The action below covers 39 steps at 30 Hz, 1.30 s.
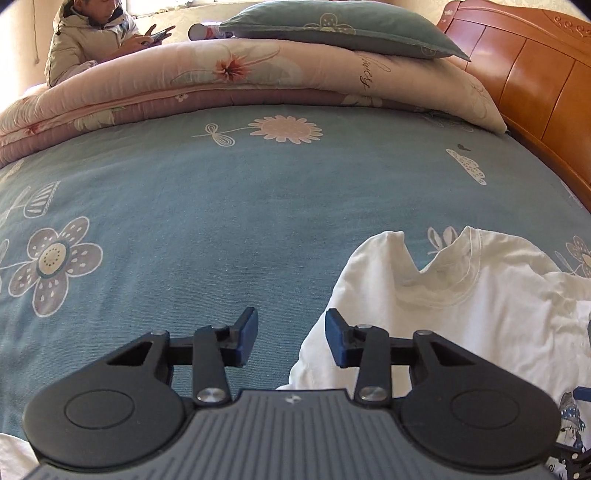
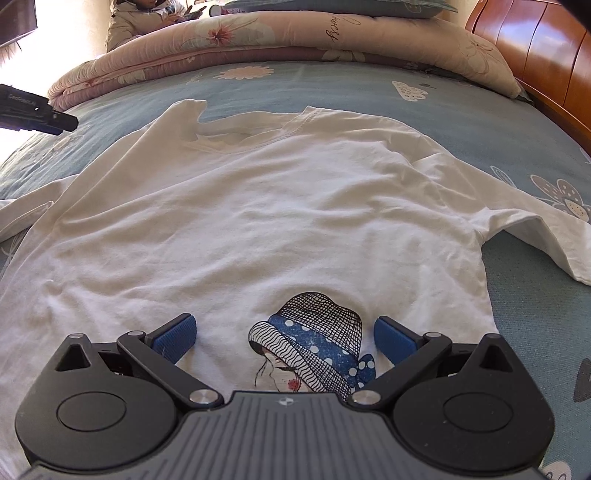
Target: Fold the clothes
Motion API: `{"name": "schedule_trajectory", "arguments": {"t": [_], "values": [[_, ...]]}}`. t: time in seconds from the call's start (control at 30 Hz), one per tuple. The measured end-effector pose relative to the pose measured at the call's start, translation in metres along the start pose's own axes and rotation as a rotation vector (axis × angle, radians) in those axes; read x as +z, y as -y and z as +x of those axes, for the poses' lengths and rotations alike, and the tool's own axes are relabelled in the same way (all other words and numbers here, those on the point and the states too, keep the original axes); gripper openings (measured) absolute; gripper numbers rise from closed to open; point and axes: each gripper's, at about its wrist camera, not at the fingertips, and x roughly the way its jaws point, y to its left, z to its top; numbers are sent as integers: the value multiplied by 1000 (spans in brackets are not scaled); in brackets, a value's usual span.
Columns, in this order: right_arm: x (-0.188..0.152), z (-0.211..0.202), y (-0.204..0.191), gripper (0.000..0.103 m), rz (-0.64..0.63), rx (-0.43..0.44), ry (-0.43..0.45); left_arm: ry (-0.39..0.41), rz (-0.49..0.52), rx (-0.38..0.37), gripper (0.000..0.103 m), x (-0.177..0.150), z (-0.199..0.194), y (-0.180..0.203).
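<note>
Looking along the left gripper [image 1: 291,338], we see its blue fingers [image 1: 246,338] standing apart with nothing between them, hovering over the blue flowered bedsheet [image 1: 184,206]. The white T-shirt [image 1: 461,306] lies to the right, its collar toward the far side and its left edge running under the gripper's right finger. Far off, a folded quilt [image 1: 221,74] carries a pillow [image 1: 340,31], a wooden headboard [image 1: 535,81] stands at far right, and a person [image 1: 92,37] sits at far left.

From the right gripper [image 2: 285,341], we see the fingers [image 2: 175,338] spread wide and empty over the shirt's near part, either side of a printed figure in a blue hat [image 2: 314,354]. The T-shirt [image 2: 258,221] lies spread open and face up on the bedsheet [image 2: 480,122], collar far, both sleeves out to the sides, with soft wrinkles and no fold showing. The left gripper [image 2: 37,110] pokes in at far left.

We judge the shirt laid flat, fit for folding, though it could equally have just been spread out. A fold would call for both grippers to close on matching points along one side, shoulder and hem, and carry that edge across evenly.
</note>
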Motion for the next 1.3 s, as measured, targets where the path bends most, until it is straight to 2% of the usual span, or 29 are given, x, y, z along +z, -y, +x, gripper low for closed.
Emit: {"name": "schedule_trajectory", "arguments": {"t": [0.07,0.2,0.27,0.43,0.57,0.73,0.83,0.9,1.0,1.13,1.17,1.3], "values": [[-1,0,0,103,-8,1,2,3,-22,-34,38,-3,11,3],[-3,-1,0,103,-23,3,7,-7,12,-56,38,-6,30,14],[-4,-2,0,103,-31,5,9,-26,-4,-87,38,-8,35,15],[-7,-3,-1,103,-50,7,15,-23,87,-162,39,-35,16,42],[-8,-3,-1,103,-56,6,19,-21,160,-223,47,-56,1,62],[-8,-3,-1,103,-53,2,18,-18,250,-298,51,-82,-17,88],[-8,-3,-1,103,-53,2,19,-49,316,-345,54,-98,-27,101],[-8,-4,0,103,-54,4,18,-39,363,-337,54,-103,-36,105],[-8,-4,0,103,-53,3,19,33,379,-311,54,-87,-48,96],[-8,-3,0,103,-53,4,19,125,285,-194,53,-45,-45,60],[-8,-3,0,103,-53,4,20,116,285,-193,48,-47,-41,57],[-8,-3,0,103,-55,4,22,77,285,-190,46,-53,-26,45]]}}
